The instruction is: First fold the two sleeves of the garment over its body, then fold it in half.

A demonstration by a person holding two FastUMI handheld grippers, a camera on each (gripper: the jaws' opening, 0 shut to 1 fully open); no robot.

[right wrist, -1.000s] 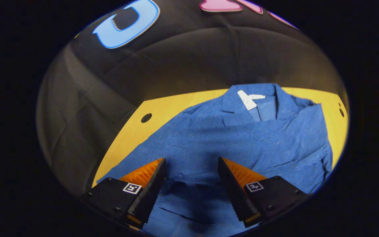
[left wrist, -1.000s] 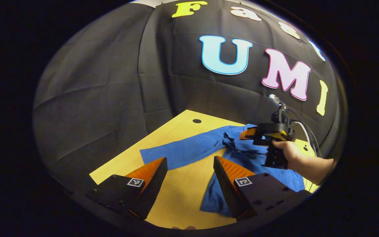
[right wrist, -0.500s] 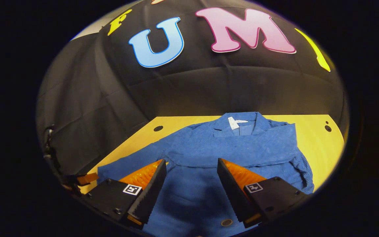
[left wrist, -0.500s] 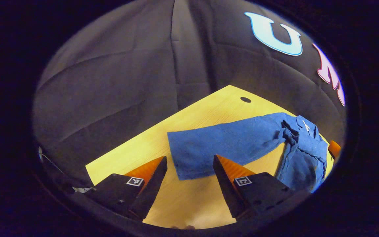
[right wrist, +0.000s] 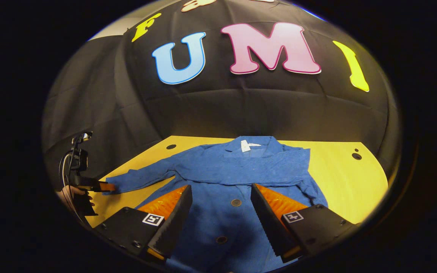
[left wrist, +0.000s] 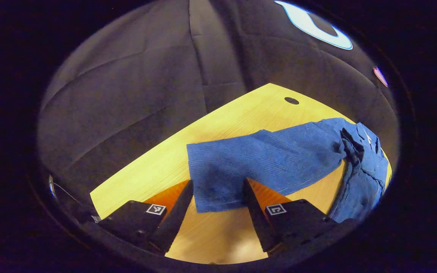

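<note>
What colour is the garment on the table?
The garment is blue, clearest in the right gripper view.

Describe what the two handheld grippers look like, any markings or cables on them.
Each gripper, left gripper and right gripper, has two wedge-shaped, ridged fingers on black blocks with small screws, each block carrying a square black-and-white marker tag. In the right gripper view, the left gripper's dark body trails looped cables.
</note>
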